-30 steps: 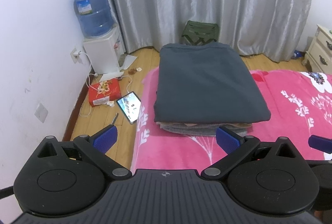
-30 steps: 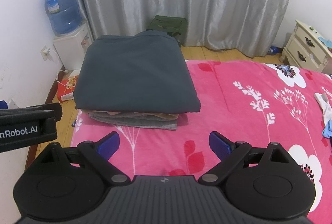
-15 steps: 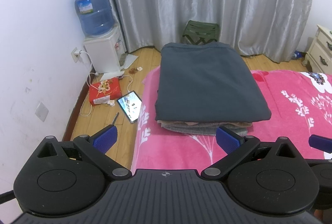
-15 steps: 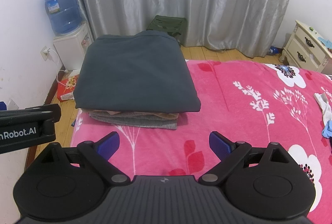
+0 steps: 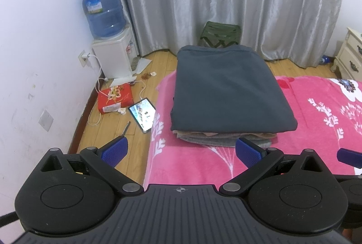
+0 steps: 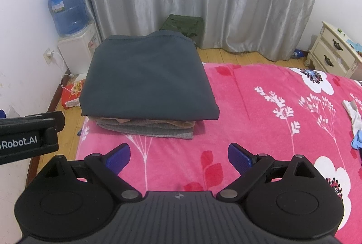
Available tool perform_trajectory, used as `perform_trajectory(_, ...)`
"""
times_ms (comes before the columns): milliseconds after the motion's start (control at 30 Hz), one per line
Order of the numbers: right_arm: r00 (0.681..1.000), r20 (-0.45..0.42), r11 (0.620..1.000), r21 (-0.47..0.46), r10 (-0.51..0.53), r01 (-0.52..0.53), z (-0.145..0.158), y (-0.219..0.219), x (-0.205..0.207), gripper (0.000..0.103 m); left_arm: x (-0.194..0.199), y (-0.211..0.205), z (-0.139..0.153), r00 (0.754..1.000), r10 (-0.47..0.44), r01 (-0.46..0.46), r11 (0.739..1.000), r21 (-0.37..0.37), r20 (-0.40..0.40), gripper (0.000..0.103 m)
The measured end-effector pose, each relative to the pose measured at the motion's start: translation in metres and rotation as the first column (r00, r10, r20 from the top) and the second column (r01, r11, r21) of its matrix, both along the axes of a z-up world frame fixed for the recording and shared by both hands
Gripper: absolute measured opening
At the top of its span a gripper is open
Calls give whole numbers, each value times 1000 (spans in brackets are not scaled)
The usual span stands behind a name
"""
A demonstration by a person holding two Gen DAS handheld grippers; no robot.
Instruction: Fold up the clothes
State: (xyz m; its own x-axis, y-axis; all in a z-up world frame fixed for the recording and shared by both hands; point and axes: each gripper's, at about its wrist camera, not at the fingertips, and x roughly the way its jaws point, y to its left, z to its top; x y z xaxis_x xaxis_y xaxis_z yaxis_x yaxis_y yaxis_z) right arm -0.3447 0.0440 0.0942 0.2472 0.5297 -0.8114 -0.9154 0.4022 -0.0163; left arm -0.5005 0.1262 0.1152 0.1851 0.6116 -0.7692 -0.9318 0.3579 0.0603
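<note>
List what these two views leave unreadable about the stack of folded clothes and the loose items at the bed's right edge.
- Folded stack: in both views the dark top garment covers the lower layers; only their front edges show, so the count is uncertain.
- Loose white and blue items: right wrist view, cut off by the frame edge; type unclear.
- Stack's far side: hidden behind its own top.
- Both tongs, left and right, open, hold nothing.

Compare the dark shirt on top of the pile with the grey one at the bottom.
The dark shirt is slate blue and shows its whole top face; the grey one is lighter, showing only its front edge. The dark shirt overhangs the pile's sides, while the grey one pokes out in front. Both lie folded flat.
</note>
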Motion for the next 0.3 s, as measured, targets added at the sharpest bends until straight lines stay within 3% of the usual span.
perform_trajectory(300,1000,7,1000,-4,2,-2,0,2,-1,96,-3,2,0,1000,3,-3,1000,-1,4,102)
